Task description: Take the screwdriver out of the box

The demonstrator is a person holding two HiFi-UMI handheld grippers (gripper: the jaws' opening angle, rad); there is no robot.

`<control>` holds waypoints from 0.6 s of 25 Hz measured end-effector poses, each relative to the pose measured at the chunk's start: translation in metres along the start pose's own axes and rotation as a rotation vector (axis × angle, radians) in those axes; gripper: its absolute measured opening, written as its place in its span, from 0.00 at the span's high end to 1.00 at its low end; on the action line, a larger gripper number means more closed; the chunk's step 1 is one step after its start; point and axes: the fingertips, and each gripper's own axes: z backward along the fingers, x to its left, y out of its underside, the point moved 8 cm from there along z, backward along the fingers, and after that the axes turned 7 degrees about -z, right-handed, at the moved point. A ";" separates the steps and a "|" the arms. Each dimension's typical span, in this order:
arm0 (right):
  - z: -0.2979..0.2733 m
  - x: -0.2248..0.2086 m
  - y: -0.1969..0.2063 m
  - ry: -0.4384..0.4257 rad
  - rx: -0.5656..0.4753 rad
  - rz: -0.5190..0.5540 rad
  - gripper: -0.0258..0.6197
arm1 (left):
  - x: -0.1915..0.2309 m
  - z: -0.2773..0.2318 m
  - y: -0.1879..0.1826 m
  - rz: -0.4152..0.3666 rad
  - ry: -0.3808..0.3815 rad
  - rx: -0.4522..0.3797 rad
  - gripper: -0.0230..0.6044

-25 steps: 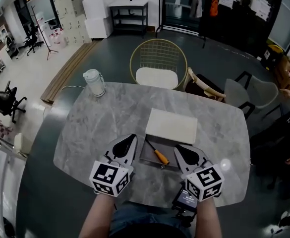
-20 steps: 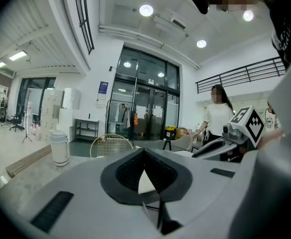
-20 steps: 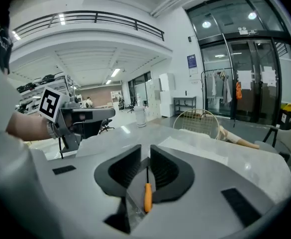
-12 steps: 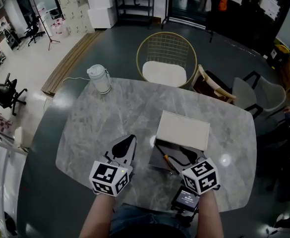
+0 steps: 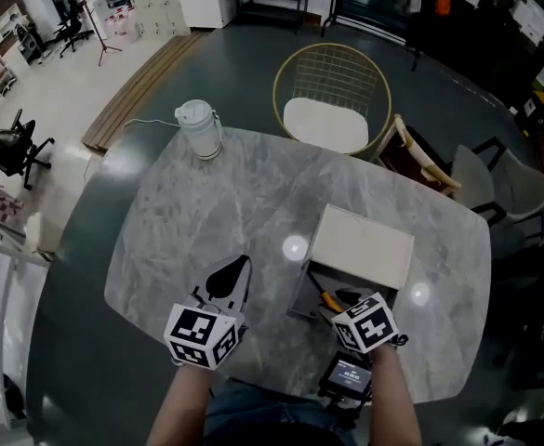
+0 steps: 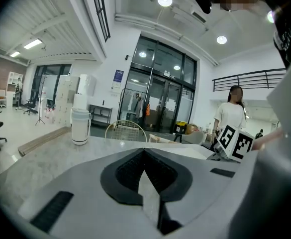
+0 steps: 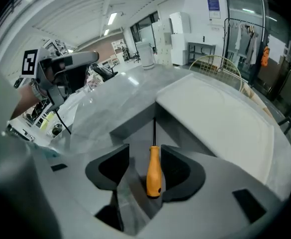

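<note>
An open grey box (image 5: 300, 297) lies on the marble table, its white lid (image 5: 362, 244) folded back behind it. Inside is the screwdriver (image 5: 328, 299), with an orange handle (image 7: 153, 171) and a thin dark shaft. My right gripper (image 5: 344, 305) points steeply down into the box. Its jaws (image 7: 145, 148) straddle the handle and are closing; a gap shows on the left side, so the pads do not press on it. My left gripper (image 5: 242, 264) hovers over the table left of the box, tips (image 6: 144, 151) together and nothing between them.
A white jug (image 5: 200, 128) stands at the table's far left corner. A gold wire chair (image 5: 332, 100) is behind the table, with more chairs (image 5: 504, 184) at the right. A person in a white shirt (image 6: 230, 116) stands in the background.
My right gripper has tipped down into the box and opened its jaws around the screwdriver handle. My left gripper sank a little beside the box.
</note>
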 end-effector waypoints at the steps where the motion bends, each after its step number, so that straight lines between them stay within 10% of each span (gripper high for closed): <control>1: -0.005 0.000 0.001 0.003 0.019 -0.001 0.63 | 0.003 0.001 0.003 0.006 -0.004 0.007 0.94; 15: -0.043 -0.011 0.006 0.072 0.161 -0.005 0.81 | 0.023 0.008 0.027 0.051 -0.028 0.074 0.94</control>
